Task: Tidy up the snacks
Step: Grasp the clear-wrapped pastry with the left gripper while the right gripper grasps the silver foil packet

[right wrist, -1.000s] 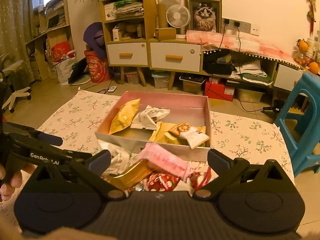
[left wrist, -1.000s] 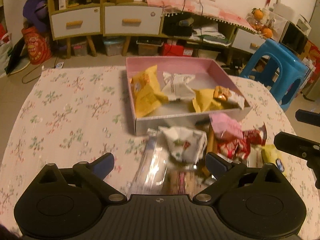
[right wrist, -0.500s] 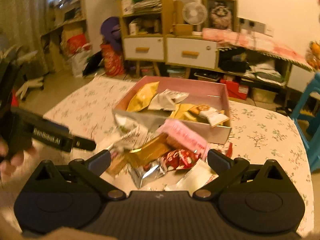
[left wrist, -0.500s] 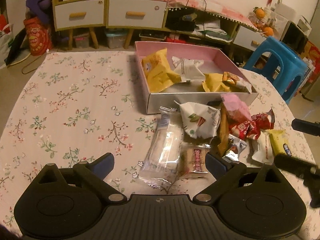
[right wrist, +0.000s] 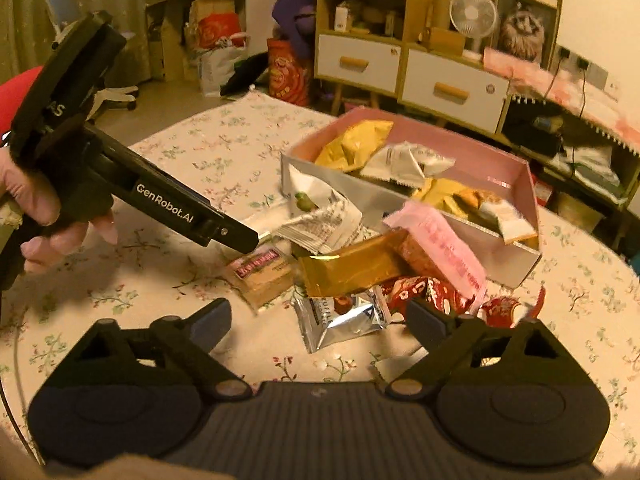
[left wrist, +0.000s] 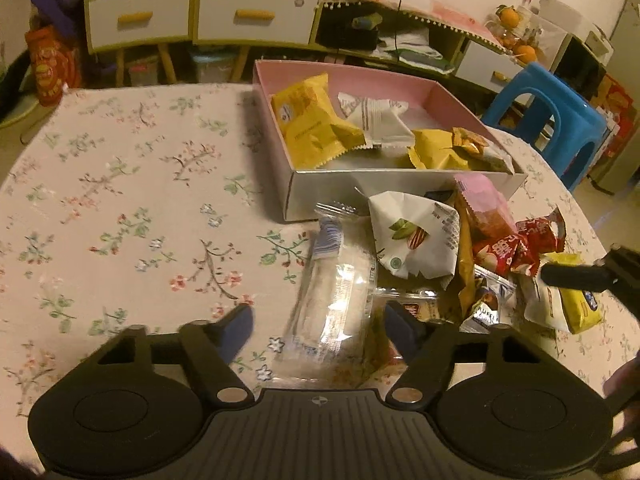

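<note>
A pile of loose snacks lies on the floral tablecloth in front of a pink box that holds several packets. My left gripper hangs low over the pile with its jaws closing. A clear plastic packet lies between its fingers, and the pads do not touch it. My right gripper is also closing, around a silver packet that its pads stand apart from. Beside that lie a gold bar, a pink packet and a brown biscuit packet.
A white nut packet, red packets and a yellow packet fill the pile's right side. A person's hand grips the left tool. A blue stool stands past the table's right edge, with drawer cabinets behind.
Both grippers have sunk toward the snack pile, which now looks larger and closer. Both pairs of fingers stand nearer together than before. The right view has rolled.
</note>
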A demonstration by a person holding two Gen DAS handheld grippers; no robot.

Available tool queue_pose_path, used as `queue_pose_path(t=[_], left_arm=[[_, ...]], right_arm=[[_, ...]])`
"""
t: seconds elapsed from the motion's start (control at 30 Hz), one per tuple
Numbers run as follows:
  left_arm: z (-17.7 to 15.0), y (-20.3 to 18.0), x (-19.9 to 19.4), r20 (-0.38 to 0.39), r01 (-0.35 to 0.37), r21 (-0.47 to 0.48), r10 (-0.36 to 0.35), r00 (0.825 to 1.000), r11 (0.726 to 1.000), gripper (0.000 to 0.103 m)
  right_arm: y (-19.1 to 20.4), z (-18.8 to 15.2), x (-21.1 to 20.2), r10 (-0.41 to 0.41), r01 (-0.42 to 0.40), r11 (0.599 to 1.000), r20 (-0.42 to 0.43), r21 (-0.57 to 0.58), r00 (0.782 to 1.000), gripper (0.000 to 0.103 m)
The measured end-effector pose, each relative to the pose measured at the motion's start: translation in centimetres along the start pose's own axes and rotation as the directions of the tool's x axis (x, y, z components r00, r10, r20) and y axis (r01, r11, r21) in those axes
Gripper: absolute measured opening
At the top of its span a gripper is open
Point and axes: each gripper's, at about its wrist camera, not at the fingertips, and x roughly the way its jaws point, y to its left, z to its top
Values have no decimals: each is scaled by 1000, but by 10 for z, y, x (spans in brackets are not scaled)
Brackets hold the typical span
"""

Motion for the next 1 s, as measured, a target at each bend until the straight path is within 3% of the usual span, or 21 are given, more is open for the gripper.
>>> queue_pose_path(t=[0.33, 0.4, 0.63, 0.7, 0.8, 1.0], left_arm=[[11, -1, 12, 1, 35, -63, -35, 999, 997, 59], [13, 0, 13, 1, 30, -73, -30, 1000, 997, 53], [17, -7, 19, 0, -12, -59, 12, 1000, 998, 49], [18, -11, 20, -6, -33, -37, 33, 999, 999, 40], [17, -15, 19, -11, -62, -14, 62, 998, 998, 35], [15, -7, 14, -24, -62, -45, 61, 998, 997, 31]], right_arm=[[-4, -8, 23, -37, 38, 999, -75, 5, 996, 77], [-4, -8, 23, -42, 43, 999, -71, 9, 997, 77], [-6, -3, 29, -59, 61, 997, -62, 40, 996, 75], [-7, -1, 31, -51, 54, 998, -58, 45, 997, 64], [-8, 2, 31, -39, 42, 998, -60, 55, 997, 52], [-8, 2, 28, -34, 35, 999, -58, 29, 998, 45]])
